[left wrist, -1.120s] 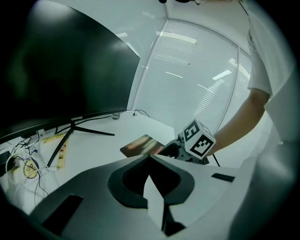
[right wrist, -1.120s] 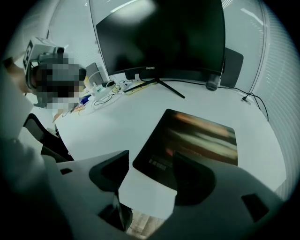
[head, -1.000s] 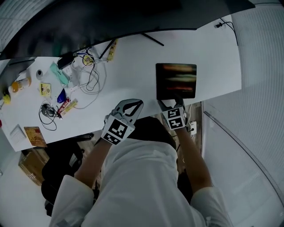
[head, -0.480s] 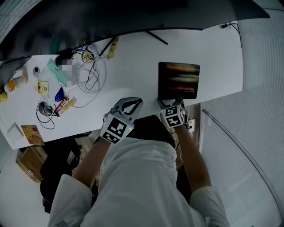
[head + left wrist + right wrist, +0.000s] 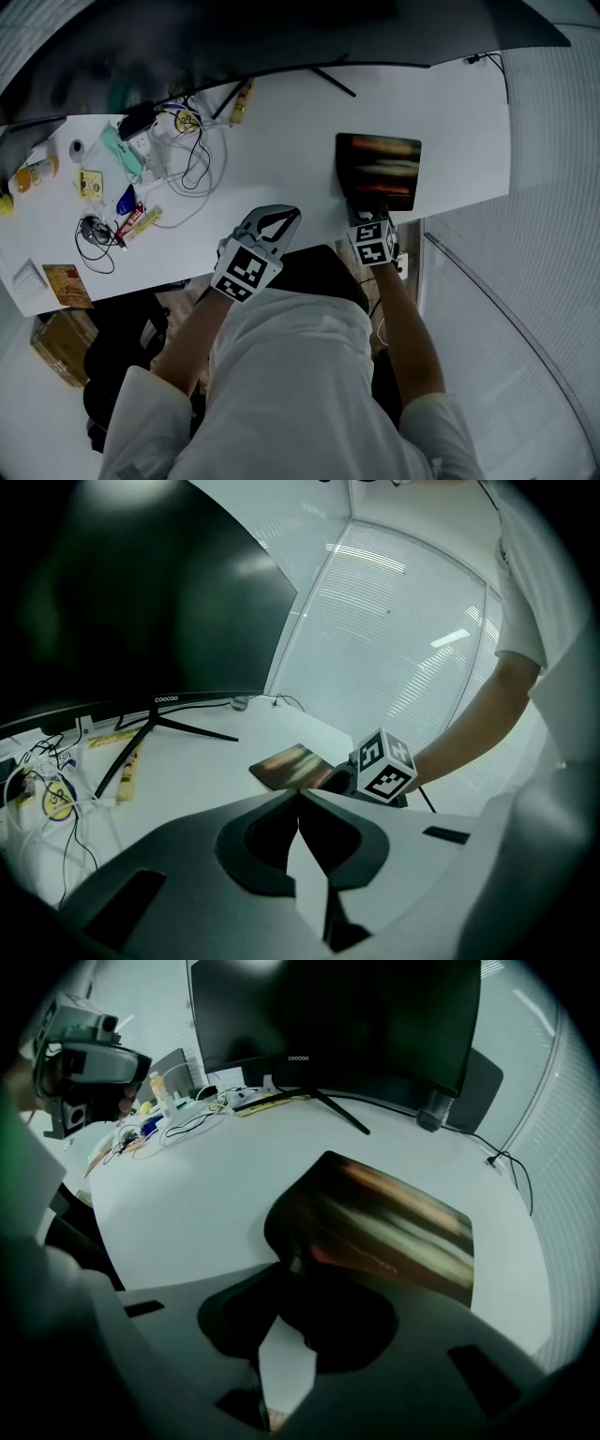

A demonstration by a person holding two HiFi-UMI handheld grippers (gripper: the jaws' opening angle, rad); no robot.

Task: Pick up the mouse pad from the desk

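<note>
Closing now, the right tool (image 5: 365,206) pinches the near edge of the mouse pad (image 5: 380,167), which lies at the bench's (image 5: 281,141) right end; the left tool (image 5: 286,217) hovers alongside, jaws together, empty.

In the head view a dark monitor (image 5: 281,37) spans twelve o'clock, its stand legs (image 5: 328,80) splayed just below. At ten o'clock lie tangled white cables (image 5: 197,155), a yellow bar (image 5: 236,103), an orange bottle (image 5: 37,173) and a coiled black cable (image 5: 94,234). A cardboard box (image 5: 56,342) sits at eight o'clock.
</note>
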